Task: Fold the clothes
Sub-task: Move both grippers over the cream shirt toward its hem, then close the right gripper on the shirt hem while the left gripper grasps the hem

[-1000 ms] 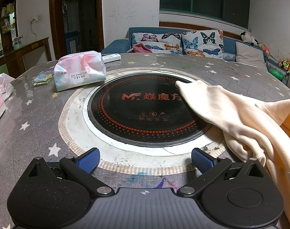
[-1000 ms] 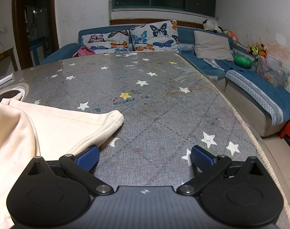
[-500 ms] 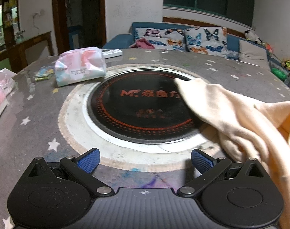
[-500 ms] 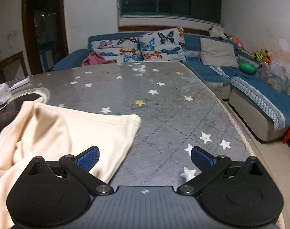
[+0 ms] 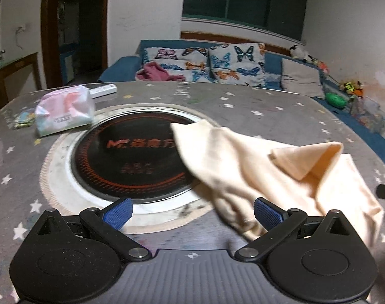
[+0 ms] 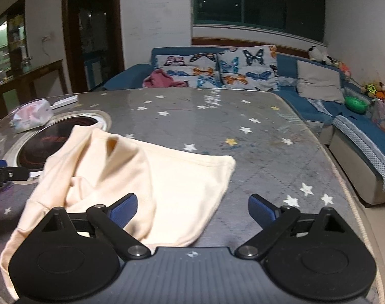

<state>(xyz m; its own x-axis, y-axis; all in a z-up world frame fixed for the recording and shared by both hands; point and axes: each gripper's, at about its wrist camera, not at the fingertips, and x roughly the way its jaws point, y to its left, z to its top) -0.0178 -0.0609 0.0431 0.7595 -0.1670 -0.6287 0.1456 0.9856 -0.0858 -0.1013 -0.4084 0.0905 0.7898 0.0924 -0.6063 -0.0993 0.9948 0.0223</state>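
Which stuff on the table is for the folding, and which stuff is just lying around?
For the folding:
crumpled cream cotton garment
left gripper, open
right gripper, open

Just lying around:
pink and white soft tissue pack
white slim remote control
round black glass cooktop

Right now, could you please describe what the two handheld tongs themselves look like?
Both look alike. The left tongs and right tongs each have a ribbed dark grey body bearing a small crosshair mark, two round black discs, and black linkage arms with silver pivot pins. The fingers end in blue textured pads. No cables or sleeves are visible.
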